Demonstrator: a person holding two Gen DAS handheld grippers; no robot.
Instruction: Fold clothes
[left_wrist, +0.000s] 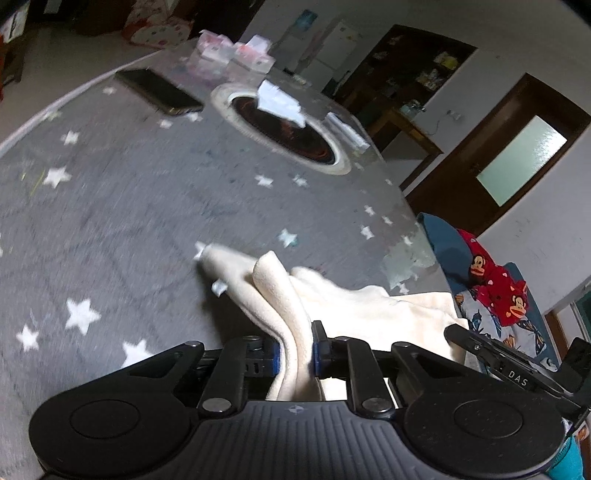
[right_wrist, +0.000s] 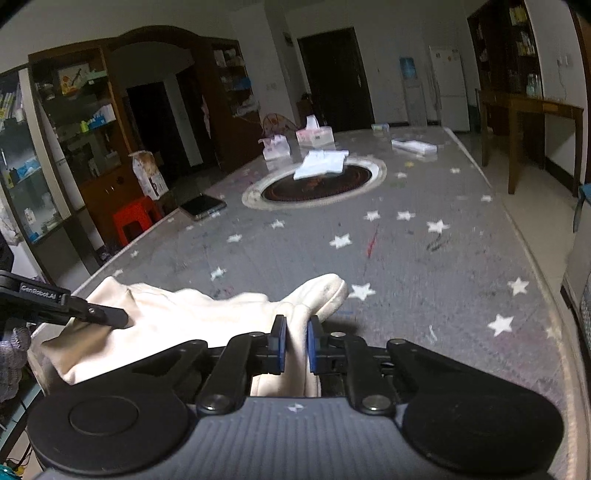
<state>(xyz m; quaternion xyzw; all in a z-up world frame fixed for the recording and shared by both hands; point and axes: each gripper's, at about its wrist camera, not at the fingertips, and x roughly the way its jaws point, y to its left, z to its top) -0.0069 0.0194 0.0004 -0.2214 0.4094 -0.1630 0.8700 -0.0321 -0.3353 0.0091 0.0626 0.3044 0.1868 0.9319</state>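
While the cream garment (left_wrist: 332, 299) lies bunched on the near part of the grey star-print tablecloth (left_wrist: 110, 229), both claws grip it. A thick fold of it is pinched between the blue pads (left_wrist: 276, 360) of the left gripper (left_wrist: 297, 356), clenched on the cloth, and the rest spreads ahead and to that claw's right, a corner with a small white tag reaching forward to its left. The right gripper (right_wrist: 293, 345) is likewise clamped on a fold of the garment (right_wrist: 192, 314), whose rounded end pokes out just ahead of its pads, while the bulk trails off to its left, where the tip of the left gripper touches it. Well ahead of both claws, a dark round inset (right_wrist: 317, 182) in the table carries a folded white cloth (right_wrist: 321, 162). A dark phone (left_wrist: 159, 92) lies to the left of that inset, and tissue packs (right_wrist: 314, 134) sit beyond it.
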